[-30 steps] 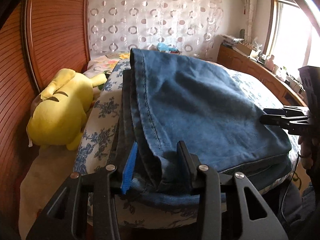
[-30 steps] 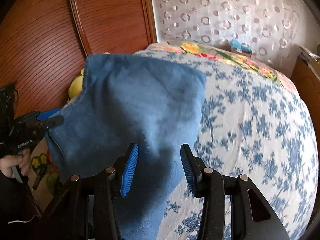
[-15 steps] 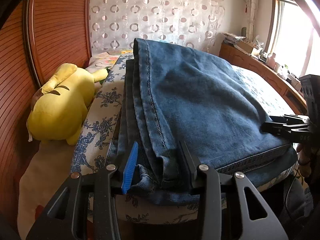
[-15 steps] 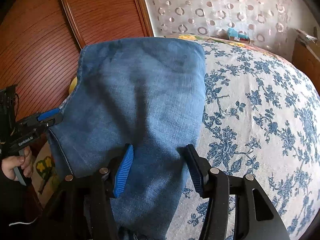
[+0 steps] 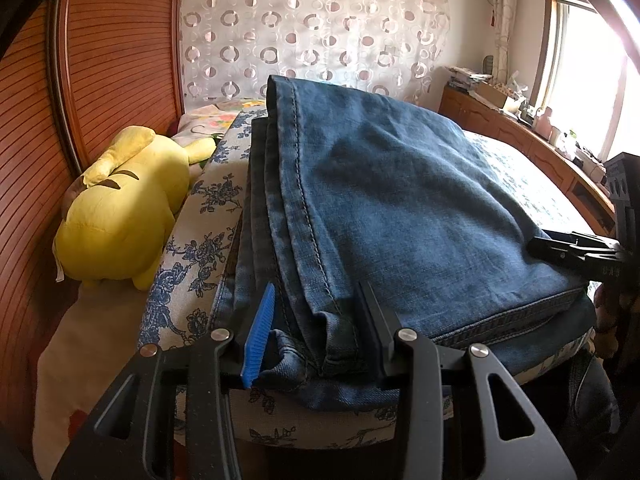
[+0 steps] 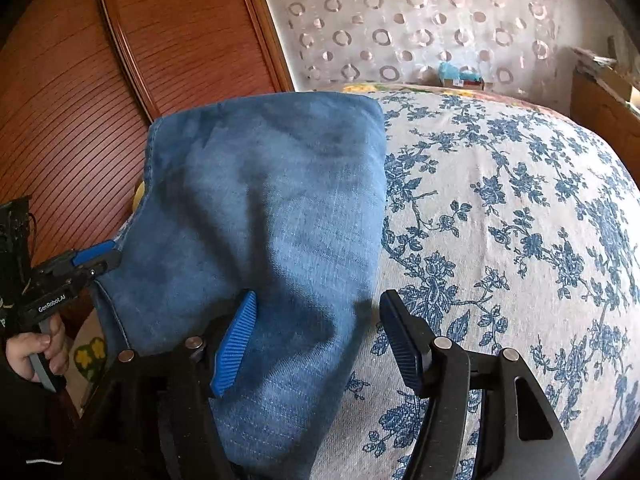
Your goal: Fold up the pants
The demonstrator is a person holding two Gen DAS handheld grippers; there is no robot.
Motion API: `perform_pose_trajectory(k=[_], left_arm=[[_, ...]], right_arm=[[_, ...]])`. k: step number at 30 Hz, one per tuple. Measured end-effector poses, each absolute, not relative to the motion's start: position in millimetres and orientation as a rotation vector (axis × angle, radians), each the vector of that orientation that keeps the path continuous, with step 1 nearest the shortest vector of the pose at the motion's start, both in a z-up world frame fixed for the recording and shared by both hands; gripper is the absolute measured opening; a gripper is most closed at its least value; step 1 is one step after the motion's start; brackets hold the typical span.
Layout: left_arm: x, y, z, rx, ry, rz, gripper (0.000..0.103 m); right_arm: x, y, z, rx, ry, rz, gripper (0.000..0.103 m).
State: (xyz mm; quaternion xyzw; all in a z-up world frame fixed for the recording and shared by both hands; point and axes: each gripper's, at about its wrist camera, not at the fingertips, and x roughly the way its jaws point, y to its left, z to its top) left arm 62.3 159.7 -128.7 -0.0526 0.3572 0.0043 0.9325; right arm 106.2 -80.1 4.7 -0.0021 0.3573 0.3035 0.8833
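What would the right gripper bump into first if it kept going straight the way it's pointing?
Most likely the folded jeans. The right gripper points down along them, its fingers having just opened, denim lying between them. Past the jeans is only the flowered bedspread.

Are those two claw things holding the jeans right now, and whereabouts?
The left gripper clamps the jeans at their bunched near corner. The right gripper has just been opening; denim lies between its jaws, unpinched.

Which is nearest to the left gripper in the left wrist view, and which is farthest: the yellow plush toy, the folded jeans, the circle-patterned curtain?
1. Folded jeans: between the left gripper fingers, on the bed.
2. Yellow plush toy: left, beside the bed.
3. Circle-patterned curtain: back wall, behind the bed.
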Motion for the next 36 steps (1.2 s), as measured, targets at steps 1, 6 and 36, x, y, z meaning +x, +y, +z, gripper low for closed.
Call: perform_pose_trajectory(k=[1, 6, 36], left_arm=[[62.5, 159.8, -129.4, -0.109, 0.73, 0.01, 0.042], [63.1, 158.4, -130.9, -0.11, 0.723, 0.017, 0.042], [93.9, 105.3, -87.0, -0.078, 0.671, -0.088, 0.042]], right_arm=[[105.1, -80.0, 3.7, -0.005, 0.742, 0.634, 0.066], [103.7, -77.6, 0.3, -0.01, 0.738, 0.667, 0.066], [125.0, -135.7, 44.0, 0.007, 0.575, 0.609, 0.007]])
